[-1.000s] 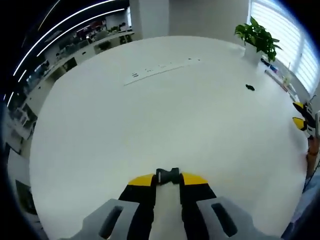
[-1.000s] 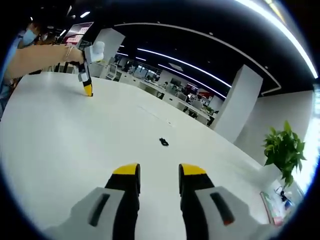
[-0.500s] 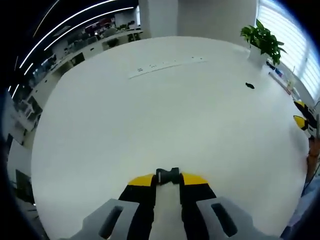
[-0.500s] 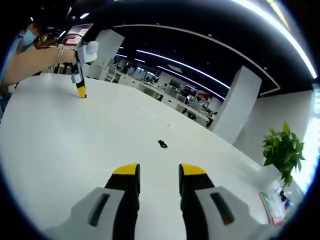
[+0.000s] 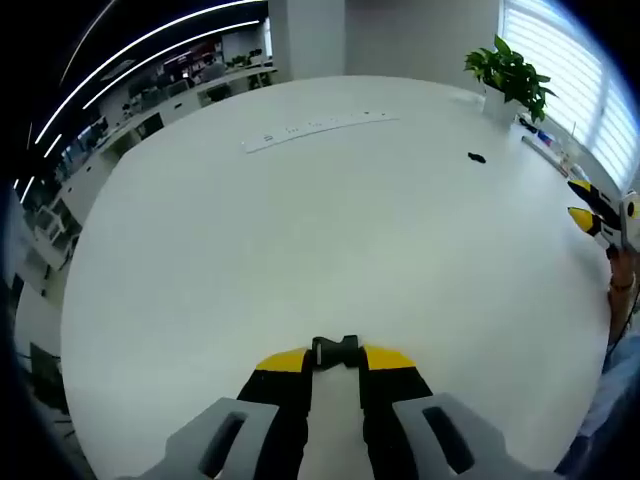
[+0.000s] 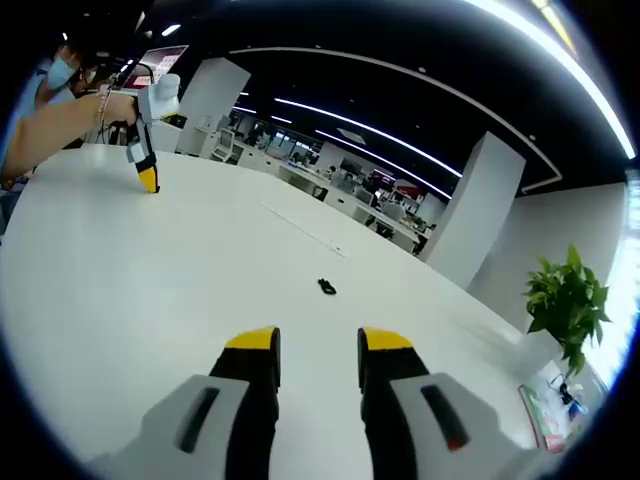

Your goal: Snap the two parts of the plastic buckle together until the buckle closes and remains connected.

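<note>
Your left gripper pinches one buckle half.
Right gripper spread; small black piece, likely its mate, lies apart on table.

A potted plant stands at the far edge of the white table, near window blinds.

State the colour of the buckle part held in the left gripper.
Black. The buckle part shows best in the left gripper view, between the yellow-tipped left gripper jaws.
</note>
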The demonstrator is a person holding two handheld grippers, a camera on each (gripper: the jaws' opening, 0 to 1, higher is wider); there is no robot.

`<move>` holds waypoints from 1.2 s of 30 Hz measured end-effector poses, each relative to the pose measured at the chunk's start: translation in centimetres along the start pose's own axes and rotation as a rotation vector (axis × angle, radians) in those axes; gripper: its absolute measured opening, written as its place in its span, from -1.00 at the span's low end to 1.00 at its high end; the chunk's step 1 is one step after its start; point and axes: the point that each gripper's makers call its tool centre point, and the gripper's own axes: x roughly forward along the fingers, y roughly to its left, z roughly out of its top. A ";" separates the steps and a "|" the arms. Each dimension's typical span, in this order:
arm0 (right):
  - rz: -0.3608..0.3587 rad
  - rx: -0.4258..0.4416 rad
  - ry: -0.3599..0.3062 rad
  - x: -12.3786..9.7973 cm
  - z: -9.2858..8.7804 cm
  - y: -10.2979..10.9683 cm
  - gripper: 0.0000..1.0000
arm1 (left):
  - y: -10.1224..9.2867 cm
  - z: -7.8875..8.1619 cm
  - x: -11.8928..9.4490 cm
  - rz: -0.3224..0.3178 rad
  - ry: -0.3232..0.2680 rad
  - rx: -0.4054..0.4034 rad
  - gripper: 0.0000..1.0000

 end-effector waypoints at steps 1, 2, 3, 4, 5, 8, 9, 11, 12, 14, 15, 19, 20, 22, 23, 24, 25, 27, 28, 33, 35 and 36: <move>-0.001 0.001 0.000 0.0 0.0 0.0 -0.39 | -0.1 -0.1 -0.1 -0.002 0.002 0.004 -0.65; -0.002 0.001 0.000 0.0 0.0 0.0 -0.39 | -0.2 -0.3 -0.3 -0.005 0.005 0.010 -0.65; -0.003 0.001 0.001 0.0 0.0 0.0 -0.39 | -0.3 -0.6 -0.5 -0.008 0.005 0.014 -0.65; -0.003 0.002 0.001 0.0 0.0 -0.1 -0.39 | -0.4 -0.8 -0.7 -0.012 0.005 0.017 -0.65; -0.003 0.002 0.000 0.0 0.0 -0.1 -0.39 | -0.6 -1.2 -0.9 -0.016 0.005 0.020 -0.65; -0.003 0.001 0.000 -0.1 0.0 0.0 -0.39 | -1.1 -2.2 -1.4 -0.022 0.000 0.027 -0.65; -0.002 0.001 -0.001 -0.1 0.0 0.0 -0.39 | -1.1 -2.4 -1.5 -0.023 -0.002 0.031 -0.65; -0.001 0.001 -0.001 0.0 0.0 0.0 -0.39 | -1.3 -2.8 -1.7 -0.025 -0.008 0.039 -0.65; -0.001 0.000 0.000 0.0 0.0 0.0 -0.39 | -1.6 -3.1 -1.9 -0.028 -0.009 0.047 -0.65; -0.001 -0.001 -0.001 -0.1 0.0 0.0 -0.39 | -1.9 -3.6 -2.0 -0.031 -0.018 0.058 -0.65; -0.002 -0.001 -0.002 -0.1 0.1 0.0 -0.39 | -2.2 -3.9 -2.1 -0.037 -0.022 0.061 -0.65; -0.003 -0.001 -0.003 -0.1 0.0 -0.1 -0.39 | -2.8 -4.6 -2.6 -0.053 -0.042 0.073 -0.65; -0.003 -0.001 -0.003 -0.1 0.0 -0.1 -0.39 | -3.2 -5.0 -2.9 -0.059 -0.042 0.079 -0.65; -0.002 -0.002 -0.002 -0.1 0.0 -0.1 -0.39 | -3.5 -5.5 -3.0 -0.058 -0.044 0.085 -0.65; -0.003 -0.002 -0.002 -0.1 0.0 -0.1 -0.39 | -3.6 -5.7 -3.0 -0.058 -0.047 0.088 -0.65; -0.004 -0.002 -0.002 -0.1 0.0 -0.1 -0.39 | -3.8 -5.9 -3.0 -0.062 -0.050 0.091 -0.65; -0.004 -0.002 -0.001 -0.1 0.0 -0.1 -0.39 | -3.9 -6.1 -3.0 -0.062 -0.049 0.092 -0.65; -0.006 -0.003 0.000 -0.1 0.0 -0.2 -0.39 | -4.1 -6.4 -2.9 -0.063 -0.050 0.098 -0.65; -0.006 -0.003 0.000 -0.1 0.0 -0.2 -0.39 | -4.1 -6.5 -2.8 -0.065 -0.053 0.102 -0.65; -0.005 -0.005 0.005 0.0 0.0 -0.2 -0.39 | -4.5 -6.7 -3.0 -0.077 -0.053 0.120 -0.64; -0.004 -0.006 0.005 0.0 0.0 -0.1 -0.39 | -4.8 -6.7 -2.9 -0.085 -0.057 0.130 -0.64; -0.005 -0.006 0.006 0.0 0.0 -0.1 -0.39 | -4.9 -6.6 -3.0 -0.087 -0.059 0.133 -0.64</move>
